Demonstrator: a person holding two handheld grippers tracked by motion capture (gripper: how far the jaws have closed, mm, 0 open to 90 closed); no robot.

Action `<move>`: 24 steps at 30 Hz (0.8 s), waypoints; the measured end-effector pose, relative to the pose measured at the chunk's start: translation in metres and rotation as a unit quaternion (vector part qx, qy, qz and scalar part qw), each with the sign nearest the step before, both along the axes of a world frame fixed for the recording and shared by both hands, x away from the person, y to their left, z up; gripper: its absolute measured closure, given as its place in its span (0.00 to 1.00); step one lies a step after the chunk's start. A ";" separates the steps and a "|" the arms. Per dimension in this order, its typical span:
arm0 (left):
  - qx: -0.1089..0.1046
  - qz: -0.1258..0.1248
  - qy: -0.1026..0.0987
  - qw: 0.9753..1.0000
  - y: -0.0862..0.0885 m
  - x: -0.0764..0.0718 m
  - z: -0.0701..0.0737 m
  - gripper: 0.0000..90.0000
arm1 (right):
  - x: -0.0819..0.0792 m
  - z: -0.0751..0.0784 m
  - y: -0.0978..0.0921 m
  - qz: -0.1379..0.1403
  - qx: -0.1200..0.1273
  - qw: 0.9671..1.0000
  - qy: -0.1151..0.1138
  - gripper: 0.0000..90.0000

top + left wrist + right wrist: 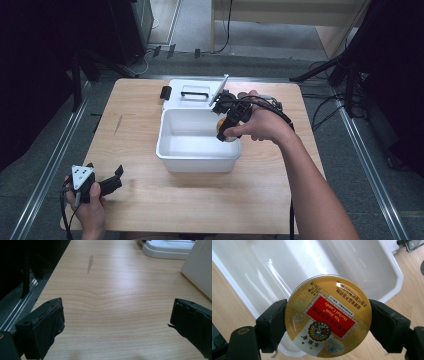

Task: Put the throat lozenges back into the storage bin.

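Right gripper (328,325) clamped on round candy tin (328,316), hovering over white bin's (197,150) right rim, bin straight below; left gripper (95,187) wide, idling well off

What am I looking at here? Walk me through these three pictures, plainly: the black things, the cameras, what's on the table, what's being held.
There is no robot arm. A person holds a two-jaw grasping tool in each hand at a wooden table.

The high view looks down from above the person. The left tool rests near the table's front left corner. The right tool reaches over the white bin, which has its lid lying open behind it.

The other two pictures come from small cameras riding on the tools, looking along their black jaws. In the left gripper view the jaws stand wide apart over bare wood, holding nothing. In the right gripper view the jaws are closed on the edges of a round gold candy tin with a red label, held above the bin.
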State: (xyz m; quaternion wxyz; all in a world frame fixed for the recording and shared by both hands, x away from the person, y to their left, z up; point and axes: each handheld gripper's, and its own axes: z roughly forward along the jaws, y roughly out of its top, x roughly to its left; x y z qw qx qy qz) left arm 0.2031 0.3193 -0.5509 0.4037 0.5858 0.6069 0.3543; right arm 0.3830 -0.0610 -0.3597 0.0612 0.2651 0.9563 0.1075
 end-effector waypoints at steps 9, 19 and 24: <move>0.000 0.000 0.000 1.000 0.000 0.000 0.000 0.00 | 0.001 -0.007 0.009 0.015 -0.006 1.000 -0.002 0.23; 0.001 0.000 0.000 1.000 0.000 0.000 0.000 0.00 | 0.005 -0.025 0.012 0.049 -0.021 0.998 -0.014 0.23; 0.002 0.000 0.000 1.000 0.000 0.000 0.000 0.00 | 0.003 -0.033 0.012 0.073 -0.029 0.996 -0.029 0.23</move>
